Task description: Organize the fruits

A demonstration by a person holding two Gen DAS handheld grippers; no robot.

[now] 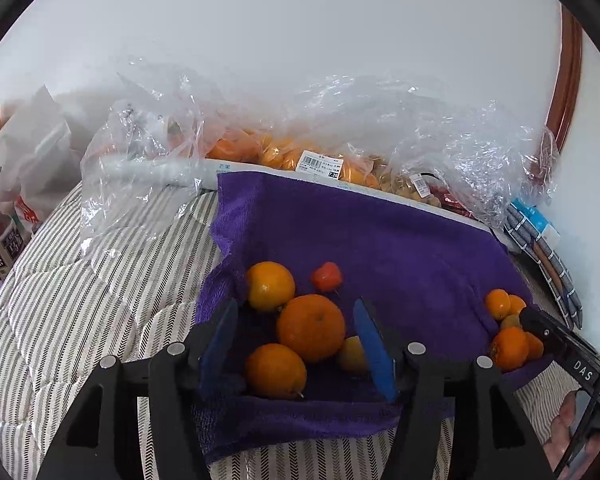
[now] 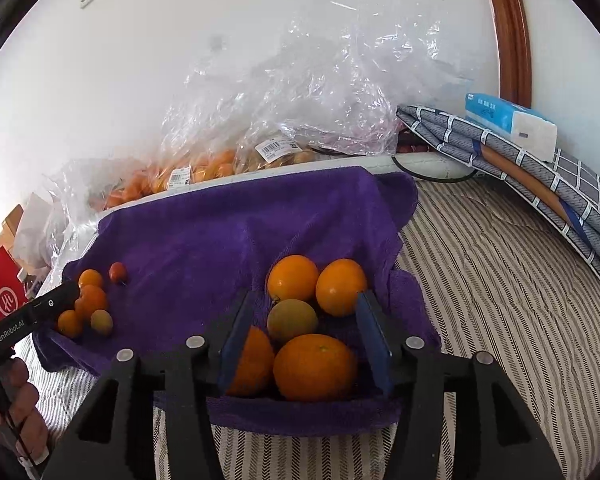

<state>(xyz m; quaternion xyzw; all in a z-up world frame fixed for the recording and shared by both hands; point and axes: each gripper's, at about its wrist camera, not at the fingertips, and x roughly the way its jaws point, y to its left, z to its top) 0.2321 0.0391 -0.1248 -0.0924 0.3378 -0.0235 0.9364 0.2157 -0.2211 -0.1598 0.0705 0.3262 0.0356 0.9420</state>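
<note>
a white wall stands behind a bed with a striped cover (image 1: 80, 300), and on it lies a purple towel (image 1: 380, 240) with clear bags of fruit (image 1: 280, 152) along its far edge. the fruits are in two groups on the towel, well apart: one on the left, one on the right. the left claw (image 1: 296, 344) is spread wide around the left group, and a big orange (image 1: 311, 328) sits between its blue pads, not gripped. the right claw (image 2: 304, 344) is also spread, over the right group, with a greenish fruit (image 2: 292, 320) and a large orange (image 2: 315, 367) between its pads; it pinches nothing. to do this step well, i think each claw should centre on one fruit only, go low, and press gently, because the neighbours touch and round fruit can roll on the soft towel. the small red fruit (image 1: 326, 277) needs a light pinch.
</note>
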